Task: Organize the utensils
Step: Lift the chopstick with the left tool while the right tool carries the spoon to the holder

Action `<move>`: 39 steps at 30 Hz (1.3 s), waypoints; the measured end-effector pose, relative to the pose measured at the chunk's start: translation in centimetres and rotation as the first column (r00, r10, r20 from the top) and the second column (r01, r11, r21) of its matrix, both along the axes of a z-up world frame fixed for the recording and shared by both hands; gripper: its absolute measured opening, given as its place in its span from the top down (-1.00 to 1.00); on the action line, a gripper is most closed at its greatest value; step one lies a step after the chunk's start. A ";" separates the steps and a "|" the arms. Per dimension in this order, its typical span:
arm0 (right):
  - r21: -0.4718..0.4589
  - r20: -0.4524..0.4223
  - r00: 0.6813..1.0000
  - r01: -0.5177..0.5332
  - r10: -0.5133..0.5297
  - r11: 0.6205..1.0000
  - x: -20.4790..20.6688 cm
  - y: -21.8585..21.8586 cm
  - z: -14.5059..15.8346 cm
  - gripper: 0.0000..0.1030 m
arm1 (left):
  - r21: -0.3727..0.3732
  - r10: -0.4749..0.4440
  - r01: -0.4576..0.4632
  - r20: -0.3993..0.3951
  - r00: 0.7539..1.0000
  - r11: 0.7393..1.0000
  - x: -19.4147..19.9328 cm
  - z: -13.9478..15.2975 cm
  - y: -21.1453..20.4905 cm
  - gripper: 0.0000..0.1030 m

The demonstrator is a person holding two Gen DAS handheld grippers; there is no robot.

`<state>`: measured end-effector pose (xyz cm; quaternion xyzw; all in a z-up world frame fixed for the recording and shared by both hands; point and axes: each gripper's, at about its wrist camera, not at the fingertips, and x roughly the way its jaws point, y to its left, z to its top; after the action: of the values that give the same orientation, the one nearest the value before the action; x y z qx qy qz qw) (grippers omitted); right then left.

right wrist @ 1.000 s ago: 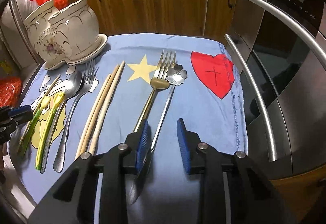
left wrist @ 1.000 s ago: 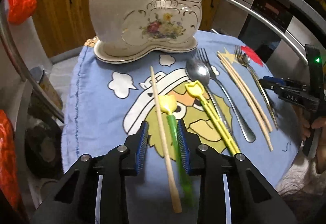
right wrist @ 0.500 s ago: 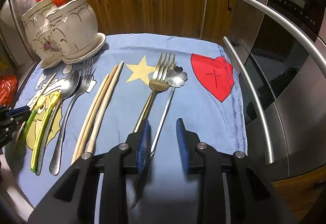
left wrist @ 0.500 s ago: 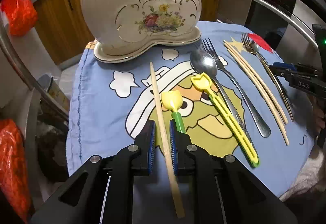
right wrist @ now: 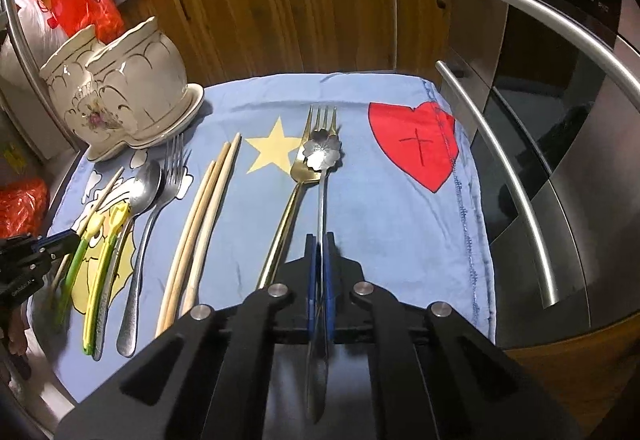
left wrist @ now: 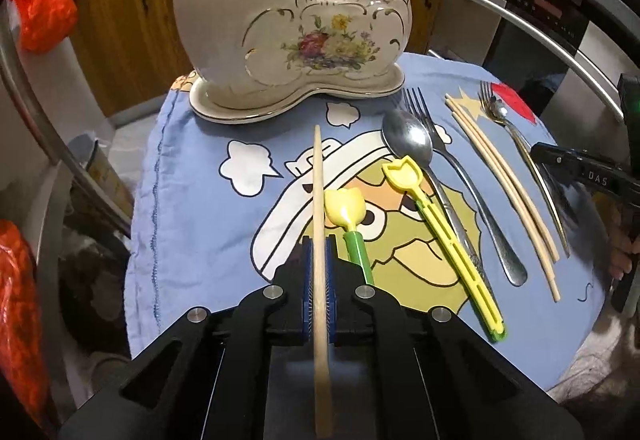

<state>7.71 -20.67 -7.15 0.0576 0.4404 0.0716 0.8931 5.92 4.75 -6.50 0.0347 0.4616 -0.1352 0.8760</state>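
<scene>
I have the single wooden chopstick (left wrist: 319, 199) pinched between the blue pads of my left gripper (left wrist: 319, 244); its jaws have just been closing and now press on the stick's sides. It runs up the middle of the left wrist view, far tip toward the ceramic holder (left wrist: 296, 15) at the top, thick end back under the gripper. Gripping low on the shaft keeps the far end free, I judge, to drop into the holder.

My right gripper (right wrist: 319, 244) has likewise just closed, and it pinches the thin handle of the flower-headed spoon (right wrist: 322, 153). The spoon lies along the centre of the right wrist view, bowl pointing up-frame, resting against the gold fork (right wrist: 308, 163).

Both pieces still seem to lie on the blue cloth (right wrist: 380, 224). The green-and-yellow plastic pick (left wrist: 348, 215) sits just right of the chopstick, close enough to snag.
</scene>
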 end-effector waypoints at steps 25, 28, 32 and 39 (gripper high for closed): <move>0.126 0.344 0.938 -0.103 0.054 0.987 -2.8 2.9 9.1 0.93 | -0.179 -0.018 0.082 0.336 0.942 0.980 -3.0 10.0 1.5 0.88; 0.147 0.353 0.933 -0.133 0.074 0.980 -1.6 4.2 10.4 0.93 | -0.200 0.004 0.075 0.368 0.930 0.977 -2.1 12.2 2.3 0.88; 0.150 0.397 0.912 -0.171 0.099 0.974 0.0 5.9 12.4 0.93 | -0.210 0.025 0.076 0.444 0.896 0.975 -0.8 15.1 2.9 0.88; 0.201 0.470 0.875 -0.234 0.116 0.951 5.4 9.2 15.0 0.93 | -0.291 0.110 0.041 0.484 0.868 0.956 5.2 17.7 4.8 0.88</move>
<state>13.08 -11.46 7.81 0.1118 0.2108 0.2194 0.9460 11.10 9.59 11.21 -0.0696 0.1975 -0.1722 0.9626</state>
